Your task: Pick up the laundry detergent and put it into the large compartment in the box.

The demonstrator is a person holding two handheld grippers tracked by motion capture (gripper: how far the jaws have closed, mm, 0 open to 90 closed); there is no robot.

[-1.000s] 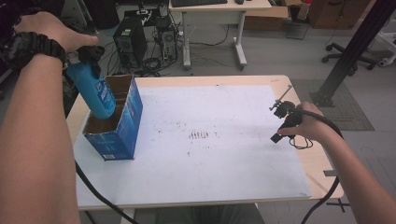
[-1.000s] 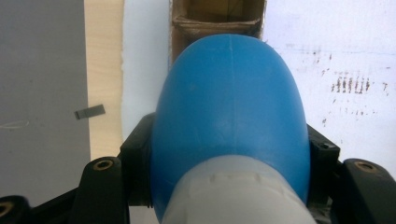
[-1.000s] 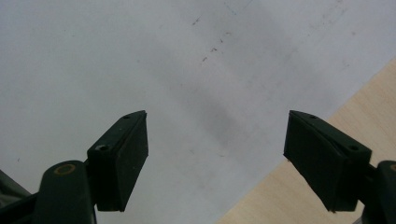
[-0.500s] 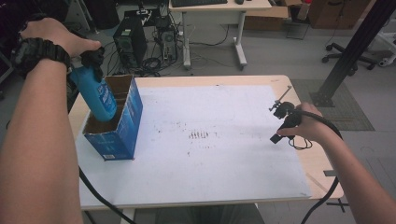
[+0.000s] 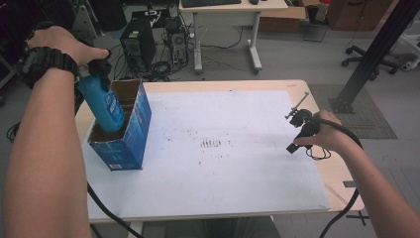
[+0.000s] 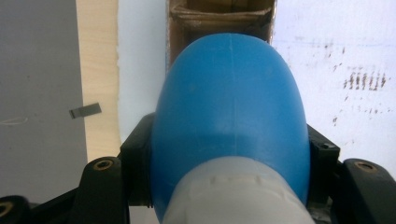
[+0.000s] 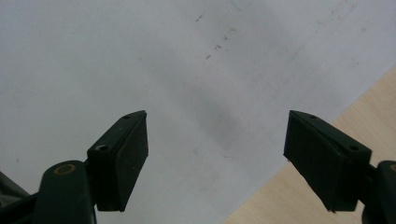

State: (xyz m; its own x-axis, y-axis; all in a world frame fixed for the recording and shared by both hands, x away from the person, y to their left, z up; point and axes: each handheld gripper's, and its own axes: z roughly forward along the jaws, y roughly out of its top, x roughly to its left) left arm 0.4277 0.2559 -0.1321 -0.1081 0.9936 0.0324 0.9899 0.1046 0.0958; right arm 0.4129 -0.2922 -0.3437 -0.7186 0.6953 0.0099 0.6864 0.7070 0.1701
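One blue bottle [image 5: 103, 104] lowered in blue carton [image 5: 130, 139]; whiteboard sheet [image 5: 237, 158] alongside.

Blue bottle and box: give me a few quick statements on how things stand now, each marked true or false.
1. The left gripper is shut on the bottle. True.
2. The bottle lies flat on the table. False: it is held tilted, its lower end down inside the open box.
3. The right gripper holds a cap. False: its jaws stand open with nothing between them, above the white sheet.
4. The box stands near the table's left edge in the high view. True.
5. The box is red. False: it is blue outside, brown cardboard inside.
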